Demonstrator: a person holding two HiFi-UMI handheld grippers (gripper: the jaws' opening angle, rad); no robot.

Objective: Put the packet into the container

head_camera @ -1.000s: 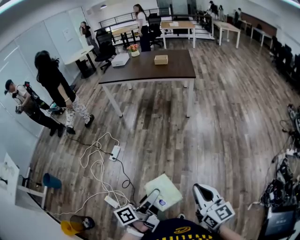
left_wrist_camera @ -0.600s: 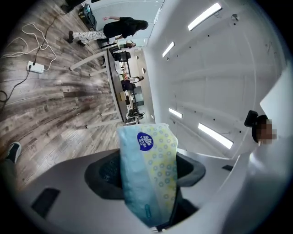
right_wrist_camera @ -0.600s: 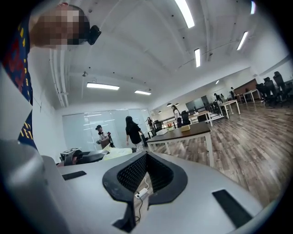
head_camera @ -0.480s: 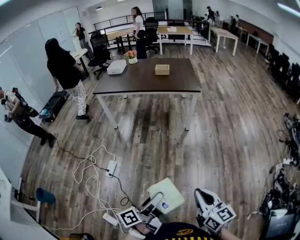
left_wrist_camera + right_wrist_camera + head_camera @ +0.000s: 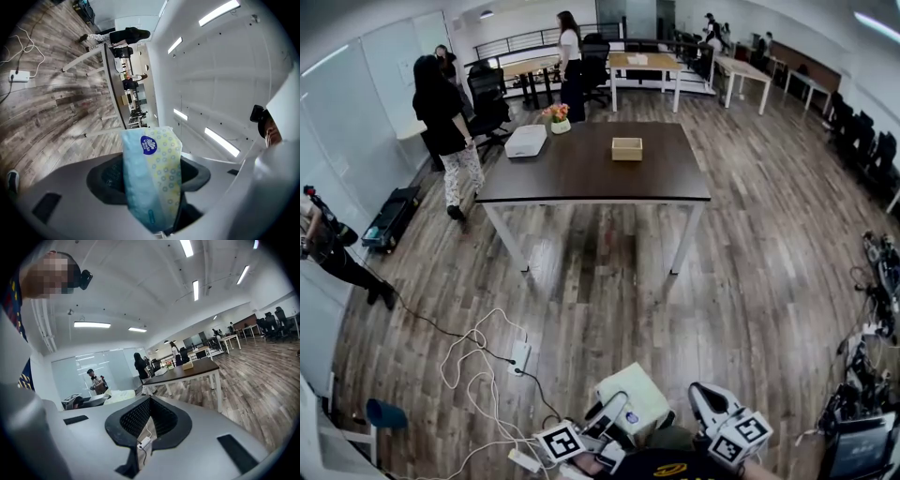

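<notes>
1. The left tool (image 5: 612, 415) pinched the pale blue-and-yellow packet (image 5: 152, 176) between its 2 jaws, and the packet stuck out past the tips.
2. The right tool (image 5: 149, 401) had its jaws pressed together with nothing between them.
3. The container (image 5: 627, 148), a small open box, sat on the dark tabletop (image 5: 581, 178), well apart from both tools.
4. White cables (image 5: 483, 352) lay on the wooden floor (image 5: 750, 262) near the left tool.

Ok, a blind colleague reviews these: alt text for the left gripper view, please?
The left gripper holds a pale blue and yellow packet clamped between its dark pads. Behind it, tilted, are wood flooring, a dark table and bright ceiling lights.
</notes>
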